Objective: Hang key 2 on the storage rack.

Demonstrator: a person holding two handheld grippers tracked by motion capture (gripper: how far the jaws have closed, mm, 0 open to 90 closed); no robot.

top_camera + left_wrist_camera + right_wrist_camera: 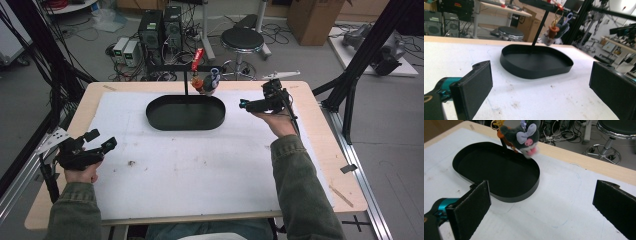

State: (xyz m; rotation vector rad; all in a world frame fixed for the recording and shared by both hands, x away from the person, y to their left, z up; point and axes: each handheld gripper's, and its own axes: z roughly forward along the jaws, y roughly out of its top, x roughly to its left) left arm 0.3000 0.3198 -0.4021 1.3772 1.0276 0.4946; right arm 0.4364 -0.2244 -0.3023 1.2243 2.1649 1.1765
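Plush toy (525,135), grey with a lilac bow, hangs off a black stand (186,82) at the tray's 12 o'clock edge, beside an orange charm (197,82); not touching the table. Black oval tray (155,116) sits at table centre, toward 12 o'clock. Right gripper (245,104) hovers at 3 o'clock of the tray, near the toy, pointing toward 9 o'clock, jaws wide, holding nothing. Left gripper (102,140) is well apart at the table's 8 o'clock edge, jaws wide, nothing between them. White mat (200,165) covers the table. Black stool (242,40) stands on the floor beyond, at 12 o'clock.
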